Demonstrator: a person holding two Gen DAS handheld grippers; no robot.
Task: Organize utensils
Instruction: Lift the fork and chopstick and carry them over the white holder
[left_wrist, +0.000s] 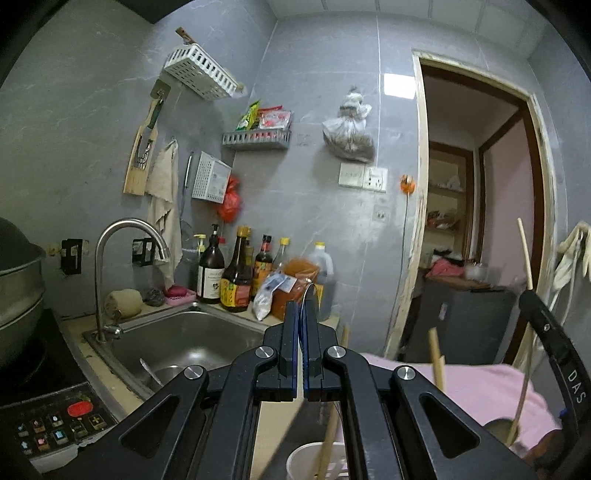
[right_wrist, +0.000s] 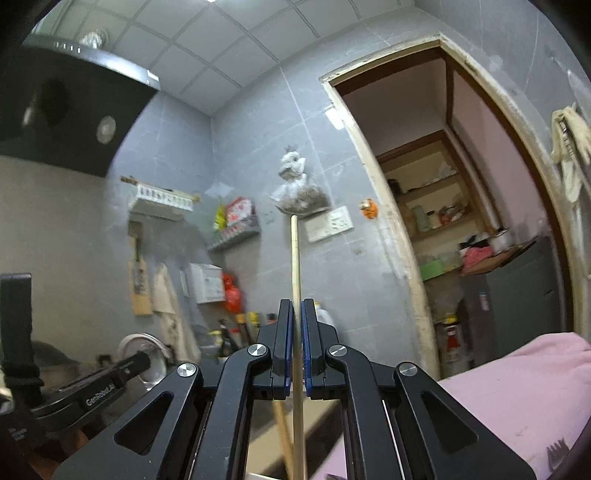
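Observation:
My right gripper (right_wrist: 297, 314) is shut on a long pale wooden chopstick (right_wrist: 294, 258) that stands upright between the pads and sticks far above them. That chopstick (left_wrist: 524, 254) and the right gripper's black body show at the right edge of the left wrist view. My left gripper (left_wrist: 302, 310) is shut, with only a thin wire-like thing between the blue pads; I cannot tell what it is. Below it stands a white cup (left_wrist: 314, 458) with wooden chopsticks (left_wrist: 437, 362) leaning in and near it. A spoon (left_wrist: 149, 371) lies in the steel sink (left_wrist: 221, 321).
Sauce bottles (left_wrist: 236, 277) and bags line the counter behind the sink. A tap (left_wrist: 122, 236) arches over it. An induction cooker panel (left_wrist: 55, 428) and steel pot (left_wrist: 18, 288) are at left. Pink cloth (left_wrist: 480, 391) lies at right; a doorway (left_wrist: 476, 221) opens beyond.

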